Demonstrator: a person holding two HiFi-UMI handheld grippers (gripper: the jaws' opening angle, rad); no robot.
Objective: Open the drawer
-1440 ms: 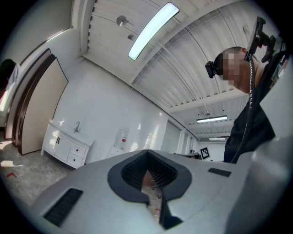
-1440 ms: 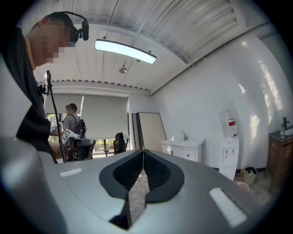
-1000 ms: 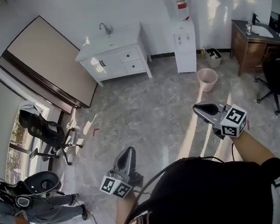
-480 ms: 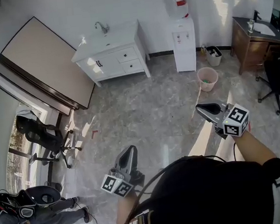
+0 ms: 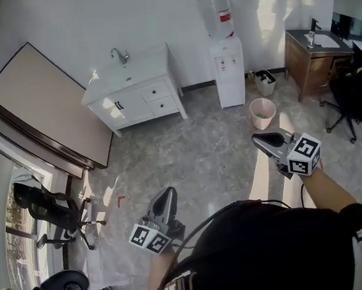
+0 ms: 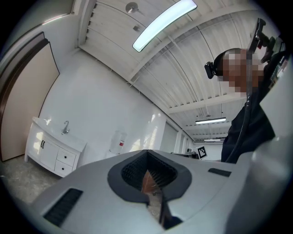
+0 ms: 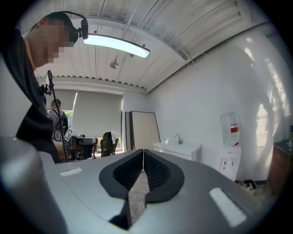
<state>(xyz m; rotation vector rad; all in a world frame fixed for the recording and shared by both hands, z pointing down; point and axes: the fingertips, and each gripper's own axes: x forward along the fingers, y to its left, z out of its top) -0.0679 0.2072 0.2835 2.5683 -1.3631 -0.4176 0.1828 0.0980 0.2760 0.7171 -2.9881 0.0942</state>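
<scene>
A white sink cabinet (image 5: 134, 94) stands against the far wall, with two shut drawers (image 5: 158, 97) on its right half and a tap on top. It lies well across the floor from both grippers. My left gripper (image 5: 167, 195) is held low at the middle, shut and empty, pointing toward the cabinet (image 6: 54, 153). My right gripper (image 5: 259, 140) is out to the right, jaws together, nothing in them. In the left gripper view the gripper (image 6: 147, 152) shows its tips closed. In the right gripper view the gripper (image 7: 143, 151) has the cabinet (image 7: 177, 149) beyond it.
A water dispenser (image 5: 226, 56) stands right of the cabinet, a pink bin (image 5: 262, 111) on the floor near it. A brown desk (image 5: 310, 55) and black chair (image 5: 350, 94) fill the right. A large board (image 5: 40, 117) leans at left, above another chair (image 5: 54, 211).
Both grippers have been carried across the floor toward the far wall. The cabinet and dispenser have shifted down and left in the head view. The person at lower left has slid nearly out of frame.
</scene>
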